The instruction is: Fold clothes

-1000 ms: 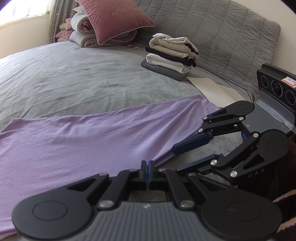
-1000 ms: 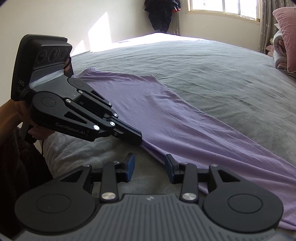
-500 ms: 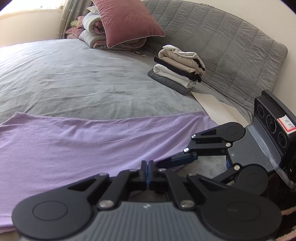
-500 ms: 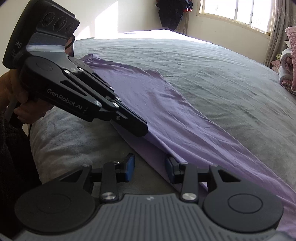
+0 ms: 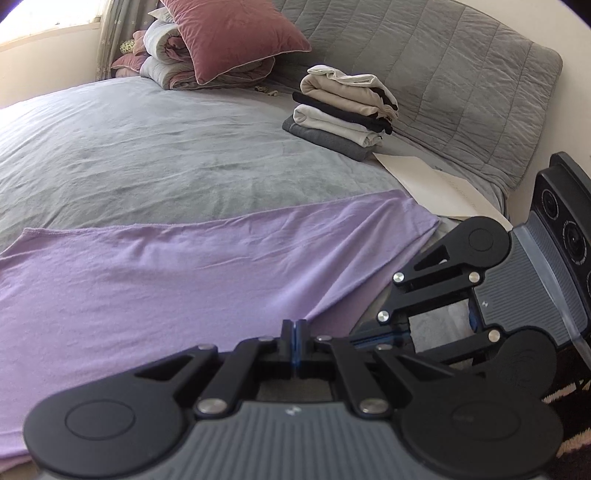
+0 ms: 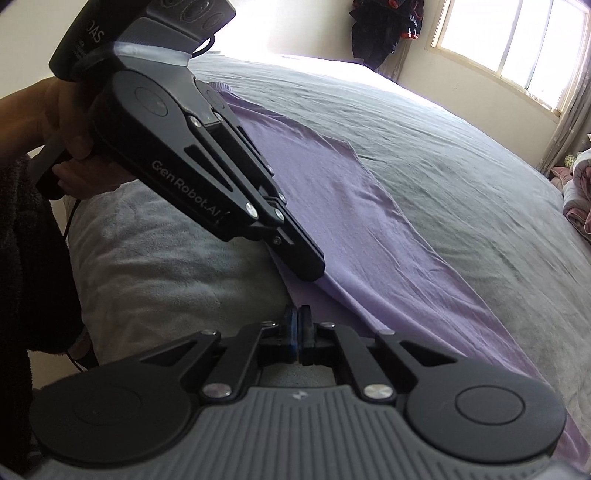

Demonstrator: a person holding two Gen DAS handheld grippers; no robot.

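Tools pinched shut on the near edge of a purple garment on the bed.

The left tool (image 5: 294,334) has its jaws fully together on the hem of the purple garment (image 5: 177,280); the right tool (image 6: 298,328), just beside it, is likewise clamped on the same edge. The garment lies flat along the near side of the grey bed (image 5: 155,147). Well apart, a stack of folded clothes (image 5: 343,110) rests by the quilted headboard (image 5: 443,74), near a maroon pillow (image 5: 232,33).
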